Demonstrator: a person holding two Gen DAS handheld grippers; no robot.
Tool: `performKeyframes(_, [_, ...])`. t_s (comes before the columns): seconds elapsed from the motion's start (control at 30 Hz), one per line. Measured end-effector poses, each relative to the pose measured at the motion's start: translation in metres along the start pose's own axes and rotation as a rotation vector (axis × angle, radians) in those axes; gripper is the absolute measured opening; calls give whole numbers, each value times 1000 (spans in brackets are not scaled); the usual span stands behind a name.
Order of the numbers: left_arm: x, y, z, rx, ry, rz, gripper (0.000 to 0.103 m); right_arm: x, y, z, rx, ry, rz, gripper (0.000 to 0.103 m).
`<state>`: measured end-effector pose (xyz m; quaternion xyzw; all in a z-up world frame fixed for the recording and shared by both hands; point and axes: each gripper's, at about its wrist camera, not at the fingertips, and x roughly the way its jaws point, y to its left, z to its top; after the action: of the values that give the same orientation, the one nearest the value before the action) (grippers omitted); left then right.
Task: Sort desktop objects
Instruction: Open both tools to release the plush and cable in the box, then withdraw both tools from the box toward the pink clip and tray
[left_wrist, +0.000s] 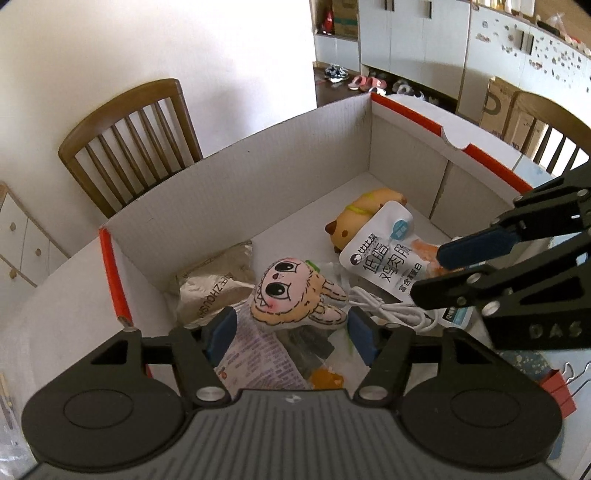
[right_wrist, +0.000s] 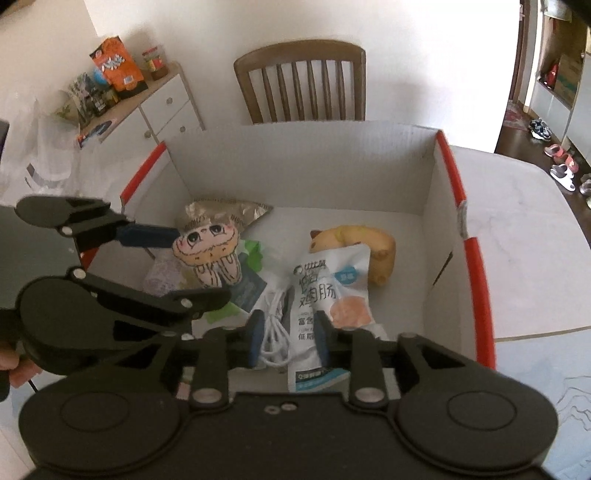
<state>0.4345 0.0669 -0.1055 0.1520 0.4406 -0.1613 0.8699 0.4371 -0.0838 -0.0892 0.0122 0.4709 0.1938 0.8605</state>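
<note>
A white cardboard box (left_wrist: 258, 173) with red edges holds several items. My left gripper (left_wrist: 291, 332) is open above the box, its pads either side of a pink plush face doll (left_wrist: 295, 299), which lies loose in the box. My right gripper (right_wrist: 288, 336) is open over a white sausage packet (right_wrist: 321, 291) and a coiled white cable (right_wrist: 275, 332). The same doll (right_wrist: 210, 247), packet (left_wrist: 384, 266) and cable (left_wrist: 391, 310) show in both views. A yellow capybara toy (left_wrist: 362, 218) lies at the far side. The right gripper (left_wrist: 443, 277) shows in the left wrist view.
A silver foil bag (left_wrist: 218, 280) and printed wrappers (left_wrist: 258, 358) lie in the box's left part. The box stands on a pale table (right_wrist: 517, 236). Wooden chairs (left_wrist: 129, 144) stand behind it. A red binder clip (left_wrist: 561, 387) lies on the table to the right.
</note>
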Motion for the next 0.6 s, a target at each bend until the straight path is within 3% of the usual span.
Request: performKeyframes(0.6, [-83, -16, -17, -47, -155, -53, 67, -71, -5, -11, -20, -67, 89, 38])
